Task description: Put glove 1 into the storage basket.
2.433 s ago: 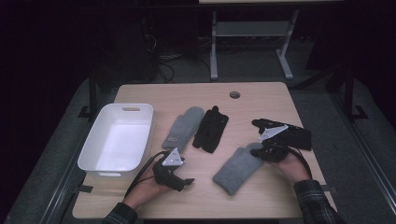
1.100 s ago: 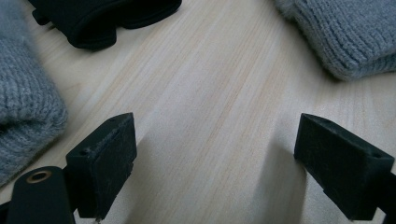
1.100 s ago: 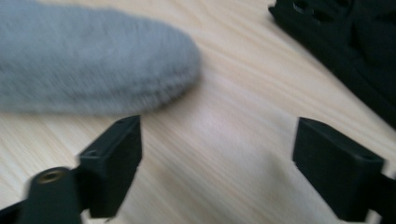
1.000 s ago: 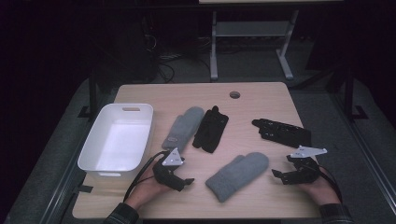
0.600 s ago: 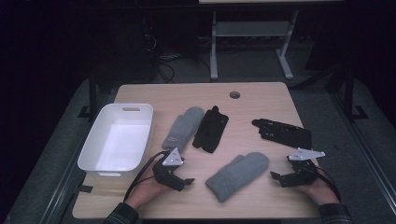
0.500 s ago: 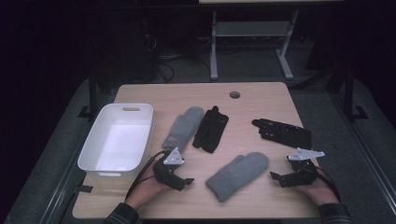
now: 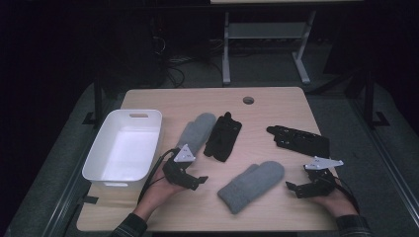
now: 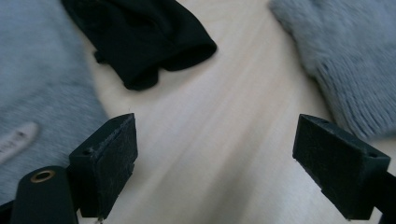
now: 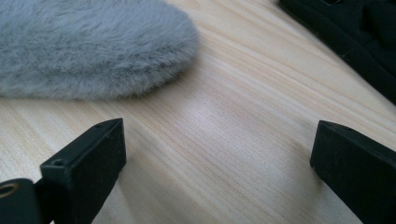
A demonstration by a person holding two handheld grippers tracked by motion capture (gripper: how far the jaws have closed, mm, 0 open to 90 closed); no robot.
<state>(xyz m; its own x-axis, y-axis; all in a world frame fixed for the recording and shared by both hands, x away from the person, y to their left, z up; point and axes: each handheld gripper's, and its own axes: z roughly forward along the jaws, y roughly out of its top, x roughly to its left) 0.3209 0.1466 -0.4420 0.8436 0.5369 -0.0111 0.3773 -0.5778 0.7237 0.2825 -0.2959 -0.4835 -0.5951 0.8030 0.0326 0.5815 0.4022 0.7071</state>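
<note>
High view showed the grey mitten (image 7: 251, 186) at lower centre, likely soft and light, best pinched at its cuff; both grippers' fingers stood open, empty.

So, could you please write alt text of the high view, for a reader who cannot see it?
Two hand-held grippers, left gripper and right gripper, rest open on a wooden table on either side of a grey mitten. Farther back lie a second grey mitten beside a black glove, another black glove at right, and a white tub at left.
</note>
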